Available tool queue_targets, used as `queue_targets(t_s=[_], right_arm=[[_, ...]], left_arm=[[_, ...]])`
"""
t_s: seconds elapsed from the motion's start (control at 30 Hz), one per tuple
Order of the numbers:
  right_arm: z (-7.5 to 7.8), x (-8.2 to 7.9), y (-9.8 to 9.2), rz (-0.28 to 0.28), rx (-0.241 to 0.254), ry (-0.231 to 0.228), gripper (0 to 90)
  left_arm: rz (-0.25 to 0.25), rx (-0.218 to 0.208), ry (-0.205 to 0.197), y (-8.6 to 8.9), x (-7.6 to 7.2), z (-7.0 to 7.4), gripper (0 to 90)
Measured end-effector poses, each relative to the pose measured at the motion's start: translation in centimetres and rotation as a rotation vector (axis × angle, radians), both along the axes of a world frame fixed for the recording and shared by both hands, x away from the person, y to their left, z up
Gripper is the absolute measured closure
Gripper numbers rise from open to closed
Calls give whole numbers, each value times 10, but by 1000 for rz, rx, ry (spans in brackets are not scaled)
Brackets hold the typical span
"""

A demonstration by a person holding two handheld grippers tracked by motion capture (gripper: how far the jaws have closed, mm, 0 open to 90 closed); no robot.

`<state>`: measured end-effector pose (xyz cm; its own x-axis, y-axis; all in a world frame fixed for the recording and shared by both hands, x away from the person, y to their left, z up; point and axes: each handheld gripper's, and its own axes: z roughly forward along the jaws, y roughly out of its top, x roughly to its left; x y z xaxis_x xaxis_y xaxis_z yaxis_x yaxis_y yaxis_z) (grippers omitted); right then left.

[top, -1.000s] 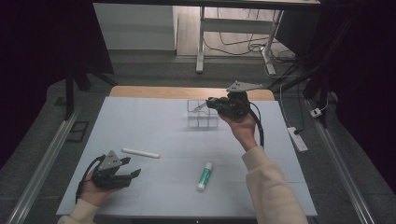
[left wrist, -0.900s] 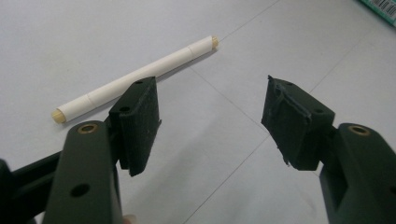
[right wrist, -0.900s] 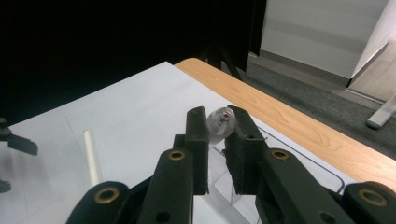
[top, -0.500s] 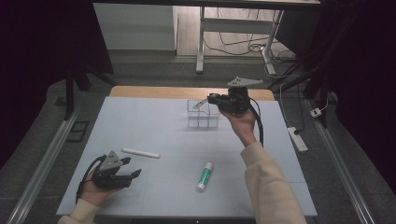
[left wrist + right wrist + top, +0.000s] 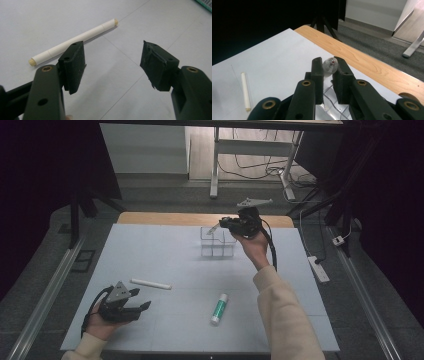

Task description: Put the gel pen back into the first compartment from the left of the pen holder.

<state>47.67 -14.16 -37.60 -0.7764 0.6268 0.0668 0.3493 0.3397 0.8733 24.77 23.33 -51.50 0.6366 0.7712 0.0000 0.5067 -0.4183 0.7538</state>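
- Toward twelve o'clock on the table (image 5: 150, 250), in the high view: my right gripper (image 5: 223, 224) is raised over the clear compartment box (image 5: 218, 242), which stands on the pale mat just short of the wooden far edge.
- In the right gripper view, its jaws pinch a pen (image 5: 329, 66) with a rounded clear end and a red dot inside; the black pads press on either side of it. The box (image 5: 334, 100) lies directly beneath the jaws.
- In the high view, the pen (image 5: 214, 228) juts from the jaws toward nine o'clock, above the box's left compartment; whether it touches the box I cannot tell.
- At seven o'clock on the mat: my left gripper (image 5: 135, 305) rests low in my left hand, jaws spread and holding nothing; the left gripper view shows bare mat between the pads (image 5: 75, 65).
- The white stick (image 5: 150, 284) lies flat just beyond the left gripper, toward its one o'clock, apart from it.
- The green-and-white tube (image 5: 218, 308) lies near six o'clock, well apart from both grippers.
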Motion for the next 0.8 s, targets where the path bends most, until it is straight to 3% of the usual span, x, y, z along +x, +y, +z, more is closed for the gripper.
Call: queue_targets(t_s=[0.27, 0.33, 0.5, 0.8], right_arm=[[-17, 14, 13, -11, -32, 45, 767], [-20, 16, 15, -6, -21, 47, 658], [-19, 12, 15, -29, -28, 25, 541], [-23, -4, -2, -19, -20, 30, 510]], left_arm=[[0, -3, -6, 0, -1, 1, 359], [-1, -3, -4, 0, 0, 0, 359], [1, -1, -2, 1, 0, 0, 359], [8, -7, -5, 2, 0, 1, 360]])
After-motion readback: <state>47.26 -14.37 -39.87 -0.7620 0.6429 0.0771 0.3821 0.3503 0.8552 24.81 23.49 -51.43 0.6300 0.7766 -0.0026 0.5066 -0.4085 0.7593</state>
